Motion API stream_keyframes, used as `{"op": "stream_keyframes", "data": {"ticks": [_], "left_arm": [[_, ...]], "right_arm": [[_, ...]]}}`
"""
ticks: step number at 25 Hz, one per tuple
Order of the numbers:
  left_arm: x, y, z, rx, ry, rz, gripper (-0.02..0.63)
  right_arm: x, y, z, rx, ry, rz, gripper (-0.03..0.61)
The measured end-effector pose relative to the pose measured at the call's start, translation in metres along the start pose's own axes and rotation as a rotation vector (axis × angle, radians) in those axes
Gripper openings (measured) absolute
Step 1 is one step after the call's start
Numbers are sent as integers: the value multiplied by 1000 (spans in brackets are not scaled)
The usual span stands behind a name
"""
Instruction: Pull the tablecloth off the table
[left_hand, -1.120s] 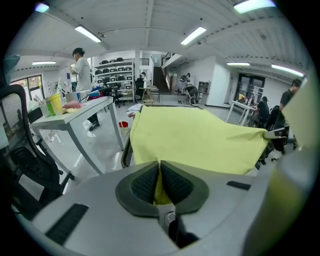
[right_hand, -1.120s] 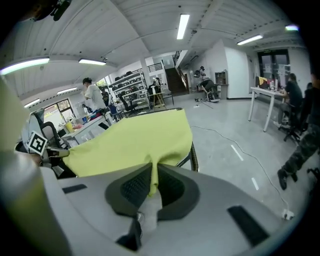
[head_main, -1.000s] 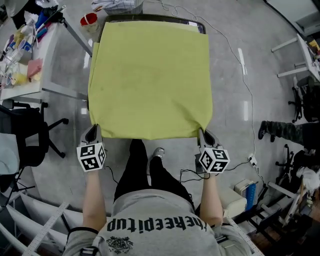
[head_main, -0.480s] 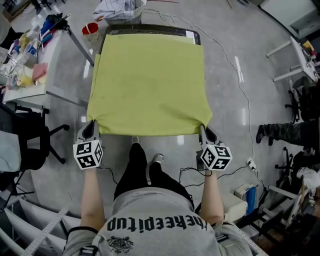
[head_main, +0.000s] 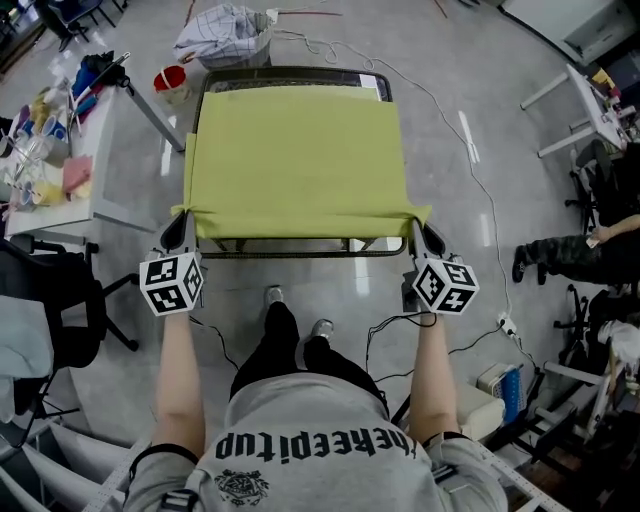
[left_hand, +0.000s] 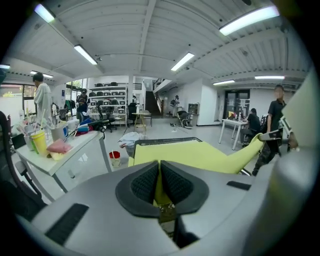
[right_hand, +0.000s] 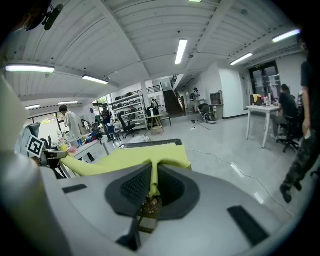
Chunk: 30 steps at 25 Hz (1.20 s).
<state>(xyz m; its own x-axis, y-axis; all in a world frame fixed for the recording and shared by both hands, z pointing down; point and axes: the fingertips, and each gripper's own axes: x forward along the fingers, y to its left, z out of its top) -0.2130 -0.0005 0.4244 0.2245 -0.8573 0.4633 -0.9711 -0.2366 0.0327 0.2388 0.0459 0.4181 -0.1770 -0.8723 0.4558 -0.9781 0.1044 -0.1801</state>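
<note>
Left gripper (head_main: 180, 228) is clamped shut on the near left corner of the yellow-green tablecloth (head_main: 300, 160); its own view shows a fold of the fabric pinched between the dark pads (left_hand: 145, 182). From that corner the tablecloth spreads across nearly the whole worktop (head_main: 290, 76). Only a narrow dark strip of the top shows at the far edge, and the near rail shows below the lifted hem. The near edge is raised and drawn taut between the two corners. At the near right corner the right gripper (head_main: 430, 236) is likewise closed on the cloth, with a yellow fold running up between its pads (right_hand: 132, 187). By the look of it the pull is only at its start: both corners are secured and the hem is off the near edge, but almost the whole sheet has yet to slide clear.
</note>
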Motion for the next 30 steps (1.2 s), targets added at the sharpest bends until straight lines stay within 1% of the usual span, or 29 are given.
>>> {"op": "stream_keyframes", "data": {"ticks": [8, 16, 22, 26, 30], "left_arm": [[49, 17, 44, 29, -44, -83, 24], [78, 27, 68, 49, -70, -148, 23], [99, 30, 88, 43, -91, -160, 23], [116, 31, 103, 31, -107, -156, 23], [135, 35, 116, 36, -109, -142, 23]], "right_arm": [[32, 5, 47, 0, -64, -64, 28], [50, 9, 74, -6, -104, -102, 28], [71, 5, 96, -23, -119, -103, 28], [91, -1, 111, -32, -125, -94, 28], [118, -7, 128, -49, -125, -76, 28]]}}
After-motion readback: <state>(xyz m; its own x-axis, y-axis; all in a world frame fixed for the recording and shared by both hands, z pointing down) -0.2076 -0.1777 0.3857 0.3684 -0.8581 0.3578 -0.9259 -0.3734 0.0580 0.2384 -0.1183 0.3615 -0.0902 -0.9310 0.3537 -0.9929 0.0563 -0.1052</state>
